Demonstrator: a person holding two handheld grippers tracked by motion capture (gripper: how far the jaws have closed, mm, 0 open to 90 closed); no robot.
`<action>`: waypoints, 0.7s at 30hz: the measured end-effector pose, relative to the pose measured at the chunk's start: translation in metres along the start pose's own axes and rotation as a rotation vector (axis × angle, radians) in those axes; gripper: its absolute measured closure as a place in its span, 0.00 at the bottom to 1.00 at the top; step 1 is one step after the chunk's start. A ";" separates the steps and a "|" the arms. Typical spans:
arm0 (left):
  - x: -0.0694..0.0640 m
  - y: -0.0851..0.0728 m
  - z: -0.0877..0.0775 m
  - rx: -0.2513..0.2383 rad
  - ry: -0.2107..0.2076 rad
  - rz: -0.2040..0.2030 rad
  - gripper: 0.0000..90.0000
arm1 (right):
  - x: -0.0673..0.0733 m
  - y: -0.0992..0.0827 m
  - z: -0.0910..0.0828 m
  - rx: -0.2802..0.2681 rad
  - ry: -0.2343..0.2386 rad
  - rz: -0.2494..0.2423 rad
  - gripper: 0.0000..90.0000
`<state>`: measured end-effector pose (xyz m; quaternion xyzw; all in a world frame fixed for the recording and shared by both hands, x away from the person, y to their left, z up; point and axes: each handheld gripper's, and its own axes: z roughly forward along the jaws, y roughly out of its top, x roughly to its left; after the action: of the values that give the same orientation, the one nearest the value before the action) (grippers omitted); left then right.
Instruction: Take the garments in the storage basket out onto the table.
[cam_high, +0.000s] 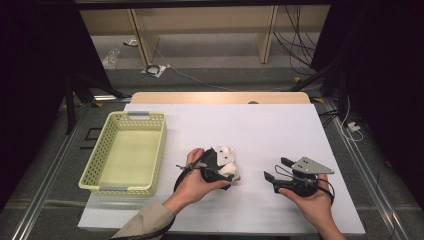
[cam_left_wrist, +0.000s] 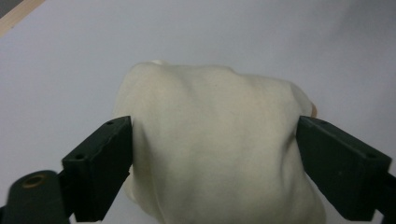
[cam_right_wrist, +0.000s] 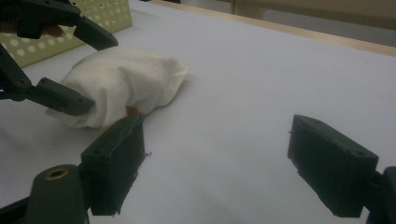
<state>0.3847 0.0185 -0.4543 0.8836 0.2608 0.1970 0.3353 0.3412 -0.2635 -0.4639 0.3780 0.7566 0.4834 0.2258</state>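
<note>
Cream cloth, bunched into a soft white bundle (cam_high: 227, 161), lies on the white tabletop (cam_high: 280, 130) a little left of centre, just right of a pale yellow perforated basket (cam_high: 125, 150) that sits near the tabletop's left edge; the left tongs (cam_high: 220, 167), gripped in the person's left hand (cam_high: 192, 180), straddle the bundle, and in the left gripper view the two black jaws stand wide on either side of the cloth (cam_left_wrist: 215, 140), their pads at its flanks; whether they press on it cannot be told from the pictures; the right gripper view shows the same bundle (cam_right_wrist: 123, 86) resting flat on the sheet with the left tongs (cam_right_wrist: 88, 70) above and beside it, the basket's wall (cam_right_wrist: 70, 32) just behind; the right tongs (cam_high: 277, 170), held in the right hand (cam_high: 312, 200) well to the right of the cloth, are released, their jaws spread wide over bare tabletop with nothing between them (cam_right_wrist: 215, 158); a strip of pale wood (cam_high: 220, 97) edges the far side of the white sheet.
</note>
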 end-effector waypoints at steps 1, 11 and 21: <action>0.001 0.001 -0.003 -0.005 -0.012 -0.011 0.10 | 0.000 0.000 0.000 0.000 0.000 -0.001 0.22; 0.008 -0.011 -0.047 -0.079 -0.039 -0.045 0.13 | 0.000 0.000 -0.001 0.005 -0.002 0.000 0.22; 0.002 -0.070 -0.074 -0.133 -0.065 -0.141 0.29 | 0.000 0.000 0.001 0.018 -0.010 0.007 0.22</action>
<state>0.3246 0.1007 -0.4504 0.8446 0.2978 0.1610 0.4148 0.3419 -0.2634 -0.4646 0.3850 0.7585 0.4754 0.2247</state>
